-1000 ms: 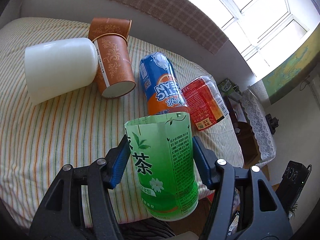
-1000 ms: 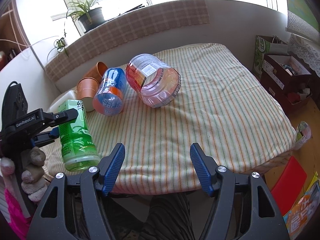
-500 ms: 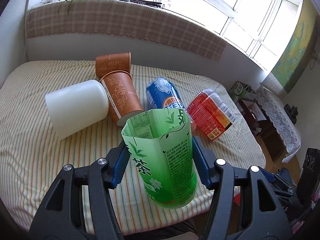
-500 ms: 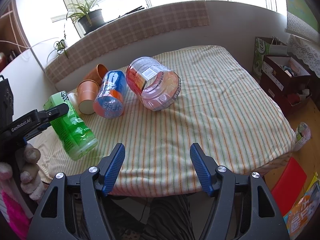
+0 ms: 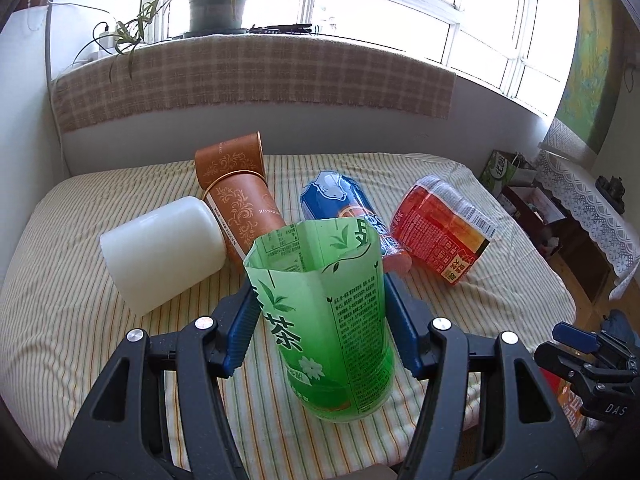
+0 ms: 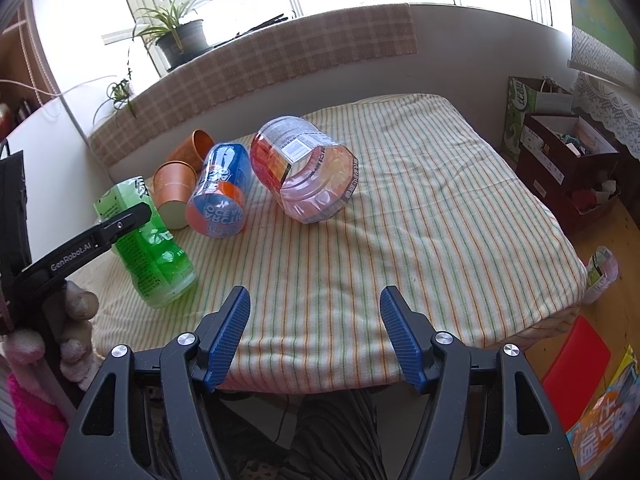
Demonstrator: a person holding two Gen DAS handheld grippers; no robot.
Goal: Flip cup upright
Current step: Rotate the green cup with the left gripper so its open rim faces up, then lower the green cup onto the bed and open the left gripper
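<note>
Left gripper point(image 5: 320, 320) clamped on a green cup point(image 5: 324, 320), blue pads pressed against both of its sides. Cup nearly upright, open cut rim on top and tilted a little away from the gripper, base down at the near edge of a striped bedspread point(image 5: 60, 320); base seemingly touching the cloth, though not certain. White tea characters and a small flower printed on the side facing the camera.

Just beyond the cup, to its left, a white cup point(image 5: 160, 252) lying on its side. Behind that, two brown patterned cups point(image 5: 240, 196), also lying down, one partly behind the other. Straight ahead past the green rim, a blue and orange cup point(image 5: 344, 200) on its side. Further right, a red and orange cup point(image 5: 440, 232) lying tilted, barcode label showing. At the back, a checked cloth point(image 5: 260, 84) draped along the window ledge, with a potted plant point(image 5: 216, 4) above it.

Right gripper point(image 6: 315, 336) empty, blue-padded jaws spread wide, held over the near edge of the bedspread. From this view, green cup point(image 6: 148, 236) well off to the left, pinched by the left gripper, the person's hand point(image 6: 76, 328) below it. Ahead, the clear red cup point(image 6: 308, 172) on its side with its open end facing the camera.
</note>
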